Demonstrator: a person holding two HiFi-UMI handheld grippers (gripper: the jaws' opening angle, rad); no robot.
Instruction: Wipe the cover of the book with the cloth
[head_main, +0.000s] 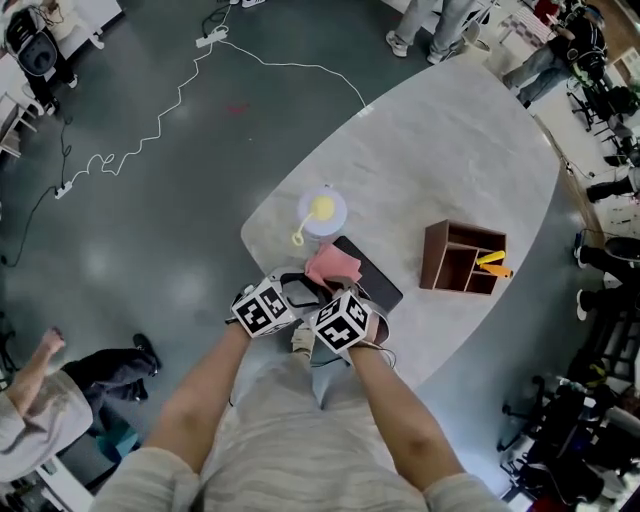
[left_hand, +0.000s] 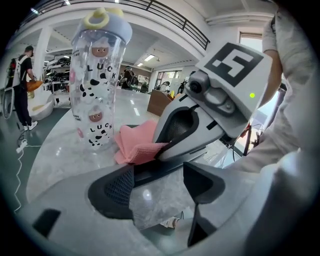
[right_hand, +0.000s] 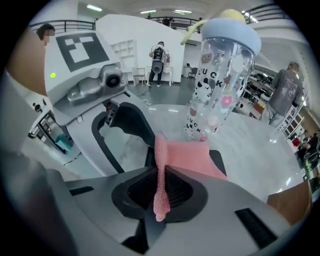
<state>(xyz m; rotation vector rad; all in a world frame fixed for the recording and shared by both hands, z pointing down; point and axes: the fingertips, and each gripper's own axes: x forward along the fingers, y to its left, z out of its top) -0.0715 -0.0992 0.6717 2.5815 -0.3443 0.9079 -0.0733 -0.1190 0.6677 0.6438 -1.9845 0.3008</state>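
Observation:
A pink cloth (head_main: 333, 266) lies bunched on a dark book (head_main: 377, 284) near the front edge of the marble table (head_main: 450, 150). My right gripper (right_hand: 160, 192) is shut on one edge of the cloth (right_hand: 187, 157), which hangs down between its jaws; the book (right_hand: 218, 159) shows beneath it. My left gripper (left_hand: 160, 192) is open just left of the book (left_hand: 150, 172), with only bare marble between its jaws. In the left gripper view the right gripper's jaws pinch the cloth (left_hand: 137, 145). Seen from the head, the left gripper (head_main: 295, 293) and right gripper (head_main: 335, 295) sit side by side.
A clear bottle (head_main: 322, 212) with cow print and a pale blue lid stands just beyond the book; it also appears as the bottle (left_hand: 97, 80) and the bottle (right_hand: 220, 80). A wooden organizer (head_main: 463, 258) holding yellow and orange items stands to the right. People stand around the room.

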